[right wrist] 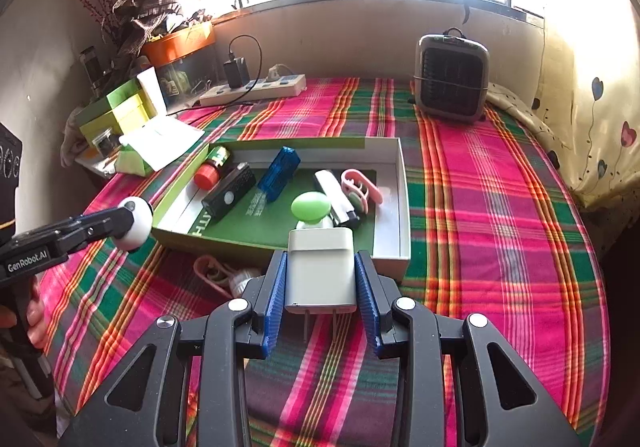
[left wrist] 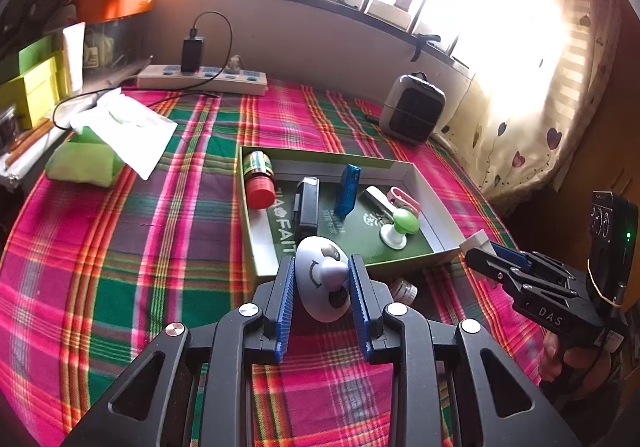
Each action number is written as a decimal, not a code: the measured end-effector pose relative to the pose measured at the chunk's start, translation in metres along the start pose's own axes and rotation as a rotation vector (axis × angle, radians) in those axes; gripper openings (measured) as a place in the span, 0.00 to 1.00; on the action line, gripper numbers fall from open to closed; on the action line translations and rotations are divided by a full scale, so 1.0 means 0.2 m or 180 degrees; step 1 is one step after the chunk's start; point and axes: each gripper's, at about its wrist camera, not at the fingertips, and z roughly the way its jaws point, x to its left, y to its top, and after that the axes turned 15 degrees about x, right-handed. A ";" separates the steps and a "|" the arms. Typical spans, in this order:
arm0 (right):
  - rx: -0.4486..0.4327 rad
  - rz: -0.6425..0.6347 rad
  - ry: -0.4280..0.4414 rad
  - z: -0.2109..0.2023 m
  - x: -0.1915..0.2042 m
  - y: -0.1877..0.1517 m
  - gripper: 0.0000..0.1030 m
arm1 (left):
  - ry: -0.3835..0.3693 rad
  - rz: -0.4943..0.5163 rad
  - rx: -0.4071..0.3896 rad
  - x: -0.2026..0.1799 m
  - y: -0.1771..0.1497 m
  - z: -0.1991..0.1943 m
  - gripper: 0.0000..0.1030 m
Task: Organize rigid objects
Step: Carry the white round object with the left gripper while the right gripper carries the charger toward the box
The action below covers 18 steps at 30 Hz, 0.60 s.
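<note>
We hold two things above the plaid cloth (right wrist: 500, 207), one in each gripper. Our left gripper (left wrist: 322, 283) is clamped on a white egg-shaped toy (left wrist: 324, 279) with a panda face, its blue pads (left wrist: 282, 311) pressing on both sides; it hangs just in front of the near edge of the tray (left wrist: 256, 243). In the right wrist view the same toy (right wrist: 134, 223) shows at the left, beside the tray's near left corner. Our right gripper (right wrist: 320, 287) is closed on a white plug charger (right wrist: 320, 267), prongs pointing back towards us, right at the tray's (right wrist: 402, 207) near wall.

Inside the tray lie a small bottle with a red cap (right wrist: 210, 171), a black box (right wrist: 230, 199), a blue clear case (right wrist: 280, 173), a green mushroom-shaped piece (right wrist: 311, 207), a white stick (right wrist: 334, 195) and a pink clip (right wrist: 360, 187).

On the cloth in front of the tray, between the two grippers, lie another pink clip (right wrist: 212, 273) and a small white ribbed piece (right wrist: 242, 281), touching each other. Farther back stand a grey heater (right wrist: 452, 79) and a power strip (right wrist: 256, 89) by the wall; a green tissue pack (left wrist: 86, 163) sits to the left.
</note>
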 end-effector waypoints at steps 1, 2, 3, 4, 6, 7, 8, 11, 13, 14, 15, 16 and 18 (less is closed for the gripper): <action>-0.0004 0.0011 0.0012 0.00 -0.01 0.01 0.34 | -0.0002 0.0019 -0.0001 -0.01 0.01 0.01 0.25; -0.0007 0.0019 0.0019 0.00 -0.02 0.03 0.34 | -0.0001 0.0029 0.0010 -0.02 0.02 0.02 0.25; -0.0010 0.0028 0.0023 0.01 -0.03 0.04 0.34 | -0.0006 0.0031 0.0019 -0.02 0.03 0.03 0.25; -0.0014 0.0031 0.0025 0.01 -0.04 0.06 0.34 | -0.0021 0.0043 0.0025 -0.03 0.05 0.04 0.25; -0.0030 0.0033 0.0033 0.02 -0.05 0.09 0.34 | -0.0042 0.0070 0.0042 -0.05 0.07 0.05 0.25; -0.0032 0.0032 0.0033 0.03 -0.06 0.10 0.34 | -0.0046 0.0100 0.0044 -0.06 0.08 0.06 0.25; -0.0026 0.0034 0.0035 0.04 -0.07 0.12 0.34 | -0.0046 0.0118 0.0049 -0.07 0.10 0.07 0.25; -0.0013 0.0033 0.0062 0.07 -0.09 0.17 0.34 | -0.0096 0.0188 0.0064 -0.11 0.14 0.10 0.25; -0.0003 0.0054 0.0098 0.09 -0.11 0.20 0.34 | -0.0116 0.0205 0.0099 -0.12 0.16 0.14 0.25; 0.0003 0.0059 0.0122 0.10 -0.12 0.21 0.34 | -0.0142 0.0206 0.0129 -0.13 0.18 0.16 0.25; 0.0002 0.0072 0.0158 0.11 -0.13 0.23 0.34 | -0.0154 0.0201 0.0155 -0.13 0.19 0.18 0.25; -0.0001 0.0079 0.0183 0.12 -0.14 0.25 0.34 | -0.0157 0.0197 0.0181 -0.13 0.20 0.20 0.25; 0.0018 0.0078 0.0212 0.14 -0.16 0.28 0.34 | -0.0148 0.0202 0.0219 -0.14 0.22 0.24 0.25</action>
